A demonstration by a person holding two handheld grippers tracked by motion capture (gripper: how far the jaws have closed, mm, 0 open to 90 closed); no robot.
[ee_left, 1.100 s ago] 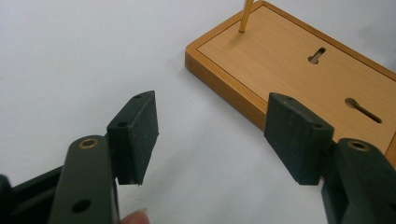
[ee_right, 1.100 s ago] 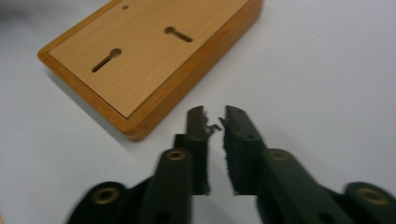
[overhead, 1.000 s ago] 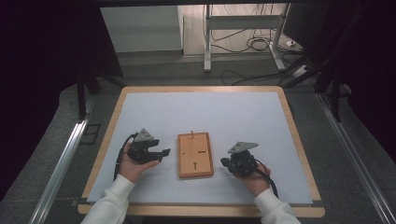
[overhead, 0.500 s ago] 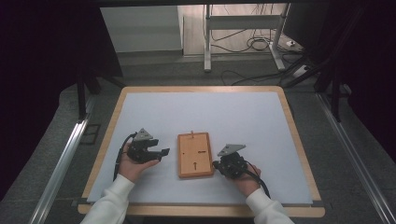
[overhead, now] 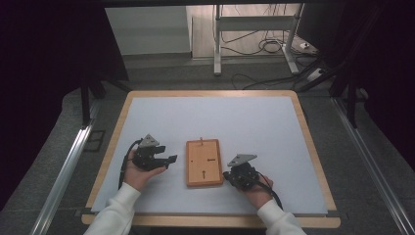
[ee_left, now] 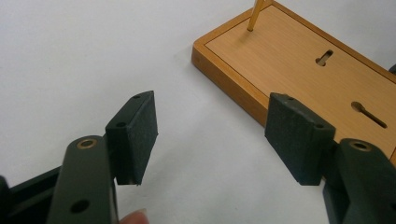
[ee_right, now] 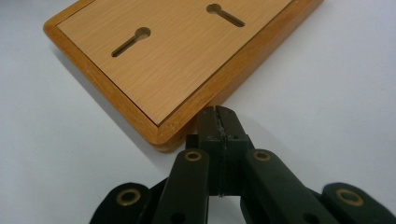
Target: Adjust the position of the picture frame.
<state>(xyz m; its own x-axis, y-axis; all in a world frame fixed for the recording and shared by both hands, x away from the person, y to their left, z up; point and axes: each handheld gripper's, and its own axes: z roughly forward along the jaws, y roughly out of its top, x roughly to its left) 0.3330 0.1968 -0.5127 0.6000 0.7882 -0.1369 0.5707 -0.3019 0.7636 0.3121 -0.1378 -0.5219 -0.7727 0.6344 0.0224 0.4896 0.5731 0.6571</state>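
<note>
A flat wooden board with two keyhole slots and a thin upright peg lies on the white table mat. My left gripper rests left of the board, open, its jaws wide apart with nothing between them; the board lies just ahead to the right. My right gripper sits at the board's near right corner, shut, its closed tips touching or nearly touching the board's rounded corner.
The mat lies on a wood-framed table. Beyond the far edge stand a metal frame and loose cables on the floor. A metal rail runs along the left side.
My right gripper has slid left and toward the board until its tips reach the board's near right corner. The left gripper has stayed in place.
</note>
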